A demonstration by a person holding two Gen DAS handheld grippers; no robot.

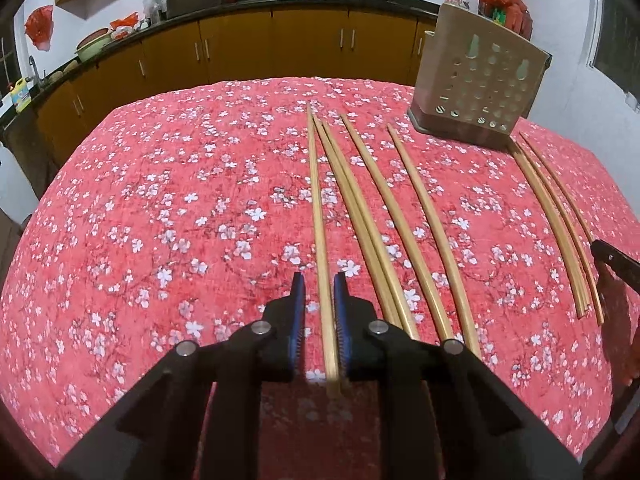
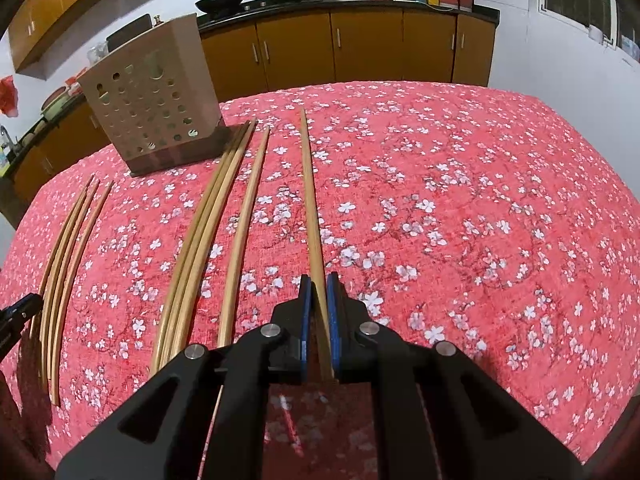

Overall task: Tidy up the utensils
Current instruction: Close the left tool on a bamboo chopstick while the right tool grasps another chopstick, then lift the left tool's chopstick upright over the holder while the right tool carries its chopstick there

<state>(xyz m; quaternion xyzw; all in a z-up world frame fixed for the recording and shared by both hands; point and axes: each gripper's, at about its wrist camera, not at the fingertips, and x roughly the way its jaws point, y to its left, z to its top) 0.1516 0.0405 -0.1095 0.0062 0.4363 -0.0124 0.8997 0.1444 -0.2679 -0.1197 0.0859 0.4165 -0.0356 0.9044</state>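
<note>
A long wooden chopstick lies flat on the red flowery tablecloth and runs straight into the gap between the two blue pads of the left gripper. The left jaws are a little way apart, with red cloth showing on each side of the stick, so they sit around it and do not squeeze it. Four more chopsticks lie just to the right of it. In the right wrist view, another chopstick runs between the blue pads of the right gripper. These jaws are closer together and the pads press on the stick near its thick end. More chopsticks lie to the left of it. The beige holder with round holes stands upright at the far side of the table, beyond the sticks' thin tips.
</note>
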